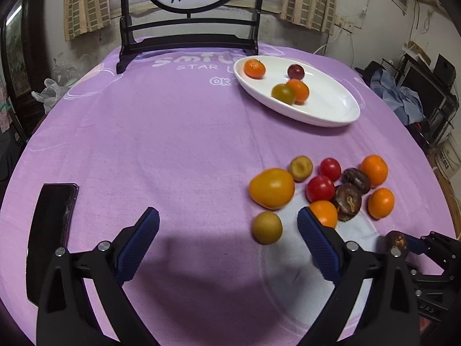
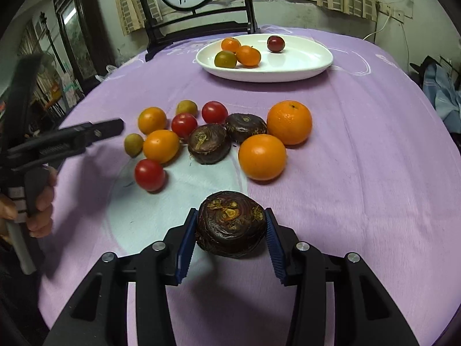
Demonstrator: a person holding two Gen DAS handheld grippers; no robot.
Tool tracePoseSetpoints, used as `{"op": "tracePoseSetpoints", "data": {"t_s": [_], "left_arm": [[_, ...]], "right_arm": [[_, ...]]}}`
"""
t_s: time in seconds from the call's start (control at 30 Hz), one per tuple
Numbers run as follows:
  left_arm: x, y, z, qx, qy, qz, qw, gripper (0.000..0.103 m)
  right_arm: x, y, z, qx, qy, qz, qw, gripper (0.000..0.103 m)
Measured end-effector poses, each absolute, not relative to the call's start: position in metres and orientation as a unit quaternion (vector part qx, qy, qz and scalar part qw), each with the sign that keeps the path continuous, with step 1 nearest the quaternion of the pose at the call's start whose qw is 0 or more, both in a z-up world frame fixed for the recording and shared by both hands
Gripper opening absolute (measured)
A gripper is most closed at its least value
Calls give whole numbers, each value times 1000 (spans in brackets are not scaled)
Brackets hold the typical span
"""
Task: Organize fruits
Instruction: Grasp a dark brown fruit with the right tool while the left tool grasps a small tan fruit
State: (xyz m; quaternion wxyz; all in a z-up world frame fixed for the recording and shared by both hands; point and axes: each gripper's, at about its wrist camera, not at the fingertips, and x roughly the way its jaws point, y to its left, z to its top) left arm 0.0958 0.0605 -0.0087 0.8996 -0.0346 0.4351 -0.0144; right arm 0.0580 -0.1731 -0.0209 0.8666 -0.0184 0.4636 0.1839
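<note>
Four fruits (image 2: 247, 55) in white dish (image 2: 302, 66); right gripper (image 2: 230, 230) clamps water chestnut (image 2: 230, 223).

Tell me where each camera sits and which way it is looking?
Left wrist: sits on the left gripper, looking along its open blue fingers across the purple table toward the plate; the right gripper's tip shows at the right edge.
Right wrist: sits on the right gripper, looking at the dark fruit it holds; the left gripper and hand show at left.
Both share the plate, fruit pile and chair.
</note>
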Motion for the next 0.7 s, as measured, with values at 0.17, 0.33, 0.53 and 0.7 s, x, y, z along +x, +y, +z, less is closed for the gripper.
{"op": "tracePoseSetpoints", "data": {"t_s": [0.17, 0.33, 0.53, 0.7], "left_arm": [[93, 50, -18, -20, 448, -18, 893, 94], [96, 49, -30, -34, 472, -27, 880, 94], [100, 49, -39, -13, 478, -5, 878, 74], [102, 45, -40, 4, 459, 15, 888, 70]], "right_arm": [[51, -172, -17, -28, 452, 187, 872, 46], [51, -168, -16, -21, 455, 199, 868, 46], [48, -163, -14, -24, 451, 204, 868, 46], [47, -163, -14, -23, 453, 206, 867, 46]]}}
